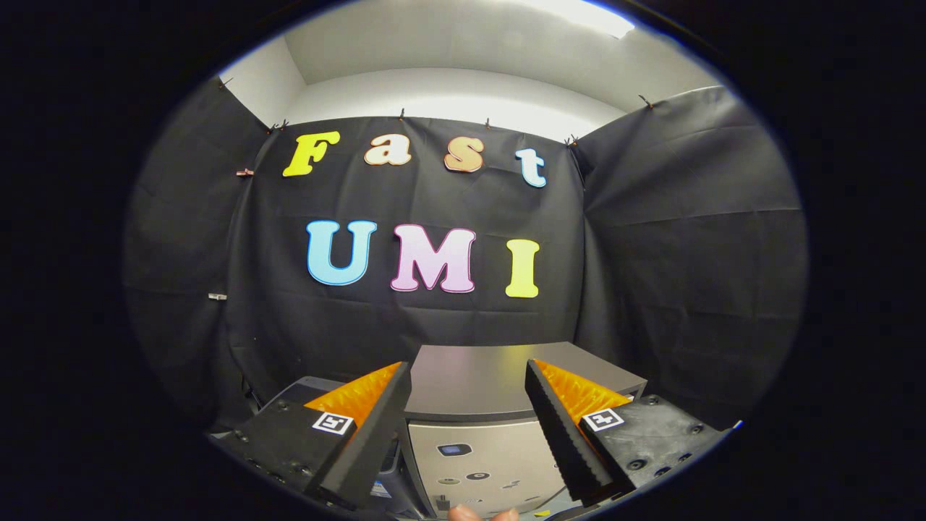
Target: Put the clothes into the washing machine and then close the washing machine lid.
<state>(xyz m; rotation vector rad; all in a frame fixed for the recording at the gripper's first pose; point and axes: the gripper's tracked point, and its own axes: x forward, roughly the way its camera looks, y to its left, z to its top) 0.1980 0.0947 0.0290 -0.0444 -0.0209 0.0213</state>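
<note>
Gaping hand-held gripper [469, 409] above grey, flat-topped washing machine [477, 383]

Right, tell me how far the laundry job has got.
Done: nothing that can be confirmed; no clothes are visible. The washing machine stands just ahead of the fingers, and its flat grey lid lies down, so whether anything is inside cannot be told. In hand: nothing; the gripper is open and empty, aimed at the machine. Left: judging by this, probably the loading and lid closing.
</note>
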